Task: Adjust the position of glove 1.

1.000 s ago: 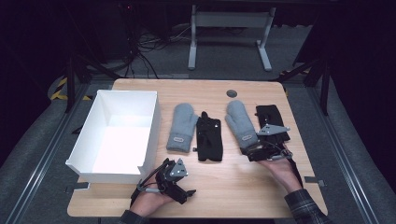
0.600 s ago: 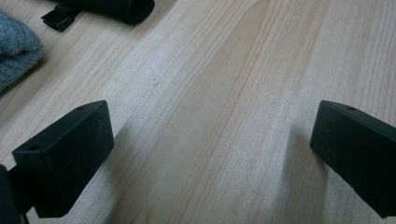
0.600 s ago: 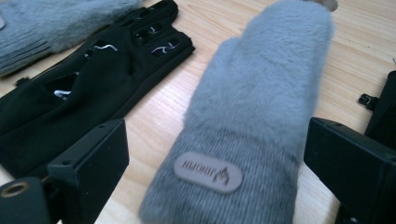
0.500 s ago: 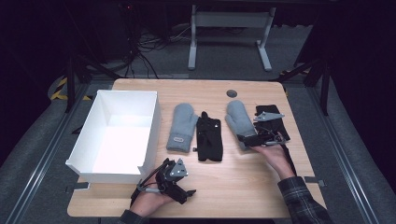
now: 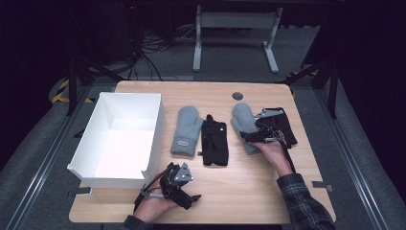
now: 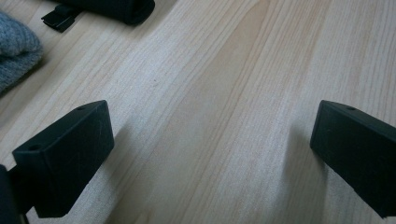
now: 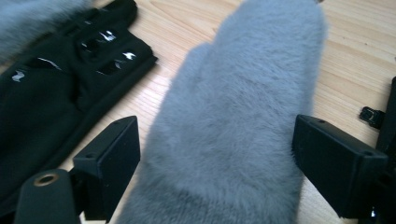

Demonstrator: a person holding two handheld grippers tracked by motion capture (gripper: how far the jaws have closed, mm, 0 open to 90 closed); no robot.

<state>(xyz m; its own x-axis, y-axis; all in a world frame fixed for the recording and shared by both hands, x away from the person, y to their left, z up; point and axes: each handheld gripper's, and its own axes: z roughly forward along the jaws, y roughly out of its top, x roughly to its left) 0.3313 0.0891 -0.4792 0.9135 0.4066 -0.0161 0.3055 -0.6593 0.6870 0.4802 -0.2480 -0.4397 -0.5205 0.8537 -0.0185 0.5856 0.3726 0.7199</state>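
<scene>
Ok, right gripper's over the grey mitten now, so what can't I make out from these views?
- High view: the right gripper and the hand cover the grey mitten's cuff.
- Right gripper view: whether the pads touch the mitten; the bottom edge cuts it off.
- High view: the other mitten's label is too small to read.

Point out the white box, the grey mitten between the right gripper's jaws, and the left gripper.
white box (image 5: 154, 125), high view, on its right wall.
grey mitten (image 7: 238, 121), right gripper view, on its fuzzy middle.
left gripper (image 6: 212, 154), left gripper view, midway between its open jaws.
</scene>
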